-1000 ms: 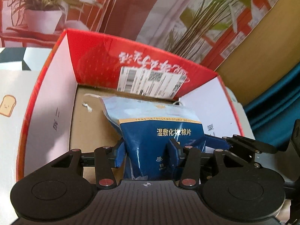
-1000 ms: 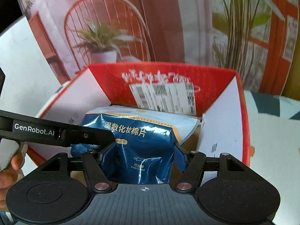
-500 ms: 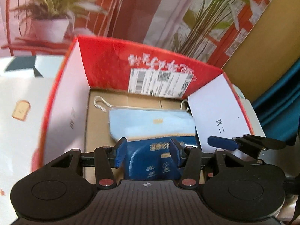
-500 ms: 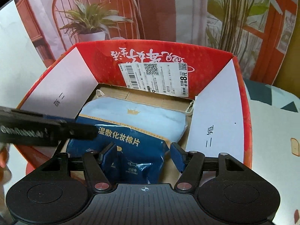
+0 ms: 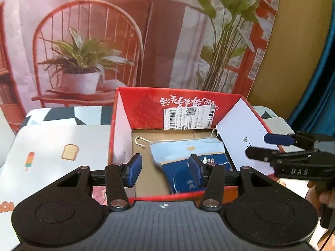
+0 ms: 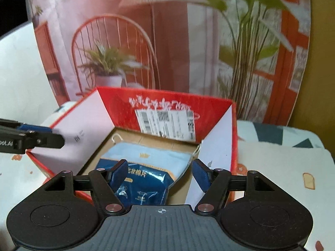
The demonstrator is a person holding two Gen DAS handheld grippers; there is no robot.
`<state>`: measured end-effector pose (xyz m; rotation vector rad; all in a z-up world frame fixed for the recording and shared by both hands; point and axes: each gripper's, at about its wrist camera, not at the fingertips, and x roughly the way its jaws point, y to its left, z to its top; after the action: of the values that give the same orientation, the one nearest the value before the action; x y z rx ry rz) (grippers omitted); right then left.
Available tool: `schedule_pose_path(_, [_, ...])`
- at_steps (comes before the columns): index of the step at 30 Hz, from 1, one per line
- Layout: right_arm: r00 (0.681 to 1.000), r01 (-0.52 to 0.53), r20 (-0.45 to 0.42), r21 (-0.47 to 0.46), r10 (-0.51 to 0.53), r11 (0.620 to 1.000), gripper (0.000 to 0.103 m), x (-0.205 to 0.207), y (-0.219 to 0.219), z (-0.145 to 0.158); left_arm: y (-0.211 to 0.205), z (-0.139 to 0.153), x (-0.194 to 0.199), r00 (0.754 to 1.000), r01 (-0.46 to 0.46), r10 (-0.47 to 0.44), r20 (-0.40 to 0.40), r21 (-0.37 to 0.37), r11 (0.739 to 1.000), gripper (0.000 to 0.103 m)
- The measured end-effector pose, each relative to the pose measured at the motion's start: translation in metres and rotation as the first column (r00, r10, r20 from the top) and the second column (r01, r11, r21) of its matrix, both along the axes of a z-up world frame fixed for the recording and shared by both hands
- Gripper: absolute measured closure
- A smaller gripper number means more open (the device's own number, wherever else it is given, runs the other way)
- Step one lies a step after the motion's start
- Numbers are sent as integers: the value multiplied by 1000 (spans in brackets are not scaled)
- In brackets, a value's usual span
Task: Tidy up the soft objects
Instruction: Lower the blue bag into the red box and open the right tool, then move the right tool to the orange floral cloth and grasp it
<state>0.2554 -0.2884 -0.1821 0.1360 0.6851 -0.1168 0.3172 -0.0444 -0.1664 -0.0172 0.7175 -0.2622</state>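
1. The glossy, crinkled blue cotton-pad pouch lies flat on the brown cardboard floor of my red box.
2. My left gripper gapes empty; my right gripper is opening, clear of it.
3. A second ago both clamped that pouch.

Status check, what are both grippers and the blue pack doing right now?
Left gripper open, empty. Right gripper opening, empty, nothing between its pads. Blue pack lies in the red box. Nothing in the way.
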Motion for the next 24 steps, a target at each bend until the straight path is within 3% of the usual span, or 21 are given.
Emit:
schedule_pose_path(8, [996, -50, 72, -27, 52, 998, 38, -29, 16, 6, 1, 2, -37, 999, -34, 33, 35, 12, 999, 51])
schedule_pose_path(24, [982, -174, 60, -68, 178, 982, 36, -61, 49, -3, -2, -20, -78, 999, -36, 36, -28, 6, 999, 51])
